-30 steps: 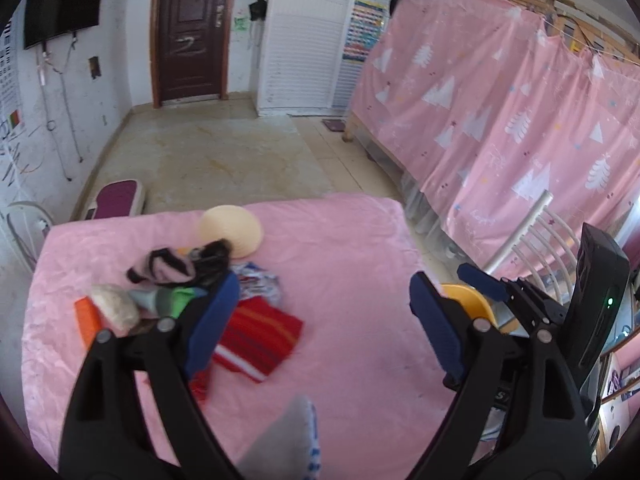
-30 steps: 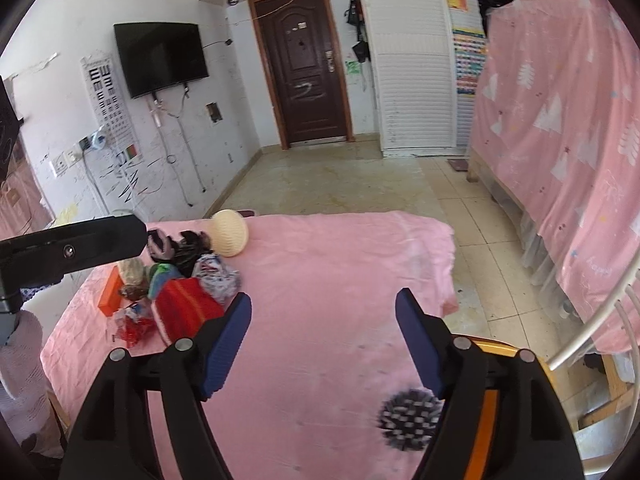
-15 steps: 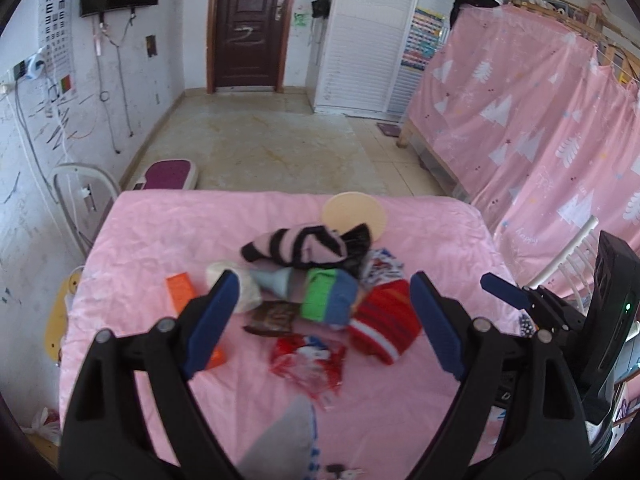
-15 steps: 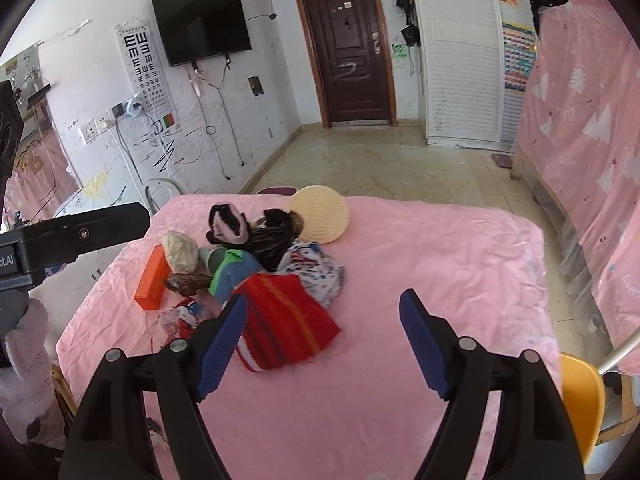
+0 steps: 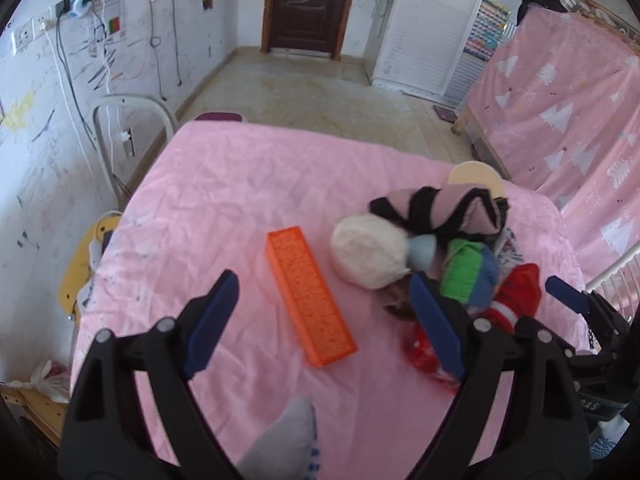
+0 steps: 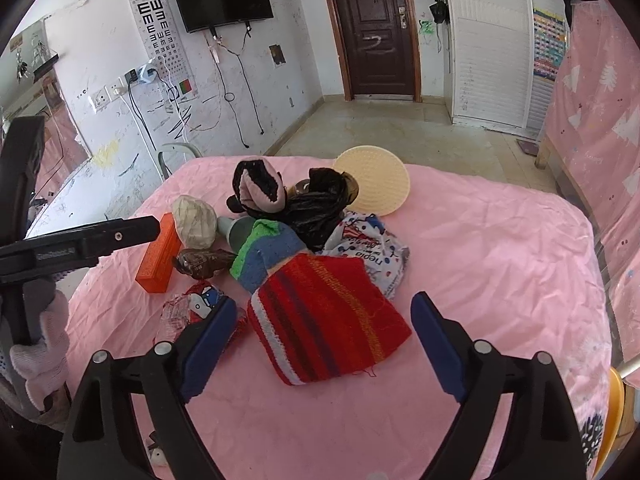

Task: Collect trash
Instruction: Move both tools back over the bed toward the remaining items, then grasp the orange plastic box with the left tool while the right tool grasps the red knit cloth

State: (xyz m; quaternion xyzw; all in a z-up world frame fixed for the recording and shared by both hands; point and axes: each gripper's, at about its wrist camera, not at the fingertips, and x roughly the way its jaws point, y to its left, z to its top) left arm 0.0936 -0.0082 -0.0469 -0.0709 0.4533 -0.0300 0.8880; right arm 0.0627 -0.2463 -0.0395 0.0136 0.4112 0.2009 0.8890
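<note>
Left wrist view: the left gripper hangs over the pink-covered desk, jaws released and wide, nothing between them but the orange box lying below.
Orange box: long, rigid, lying flat and slanted, apart from the pile; likely the left side's target. Line the jaws across its narrow width, not its length, then come down square.
Brown wrapper: crumpled, just right of the box, touching the cream ball; probably trash, light and springy, so pinch it mid-body.
Red packet: crinkled film at the near left of the pile, right by the right gripper's left pad; slippery, so close fully on a fold.
Pile: socks, a red knit cloth, a printed cloth and a black bag heaped together; cloth seems not to be trash, so avoid snagging it.
Right wrist view: the right gripper has its jaws opening, empty, hovering above the red knit cloth's near edge.
Risk: the two grippers are near each other at the left of the pile; work one at a time.
</note>
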